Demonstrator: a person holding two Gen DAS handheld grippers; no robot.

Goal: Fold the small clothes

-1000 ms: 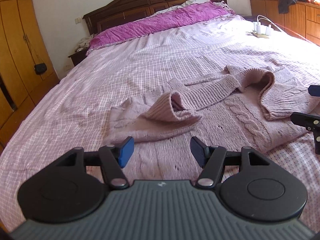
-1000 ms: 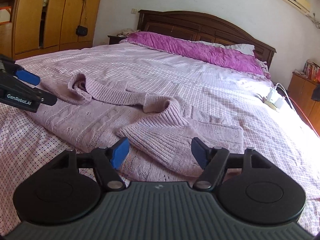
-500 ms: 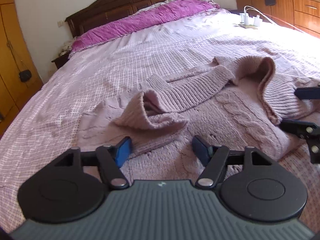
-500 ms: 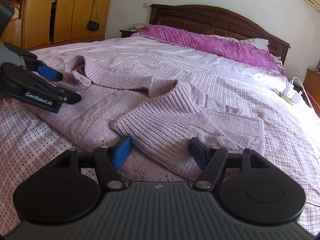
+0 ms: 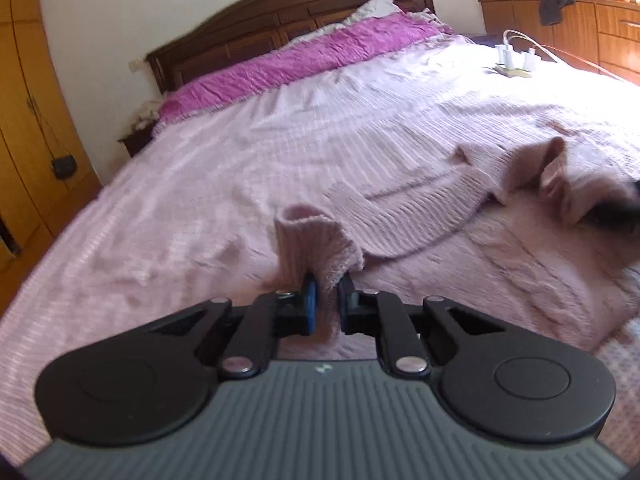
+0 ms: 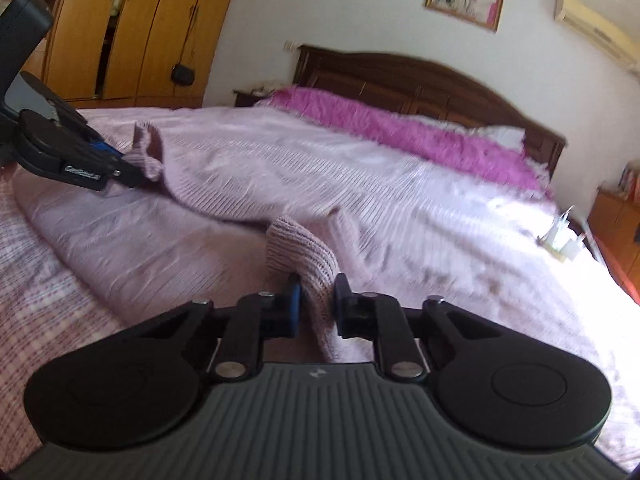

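The big bed [image 5: 280,168] fills the middle of both pictures, with a purple pillow [image 5: 304,60] near the top and a wooden wardrobe [image 6: 132,28] in the upper left of the right wrist view. A pink knitted sweater [image 5: 500,248] lies on the bed, at the right of the left wrist view and at the left of the right wrist view.

Low in the middle of each view, tongs are squeezed narrow on a ribbed sleeve end. The left gripper [image 5: 327,304] pinches one cuff [image 5: 316,240]. The right gripper [image 6: 316,300] pinches the other cuff [image 6: 300,252].

I think this is the start of folding the sleeves in. Next, both hands should lift and carry the sleeves over the sweater's body, then lay them flat before letting go.

Half a second ago both tongs were wide open and held nothing. Now they are closed on the cuffs, and the cuffs stand up off the bed.
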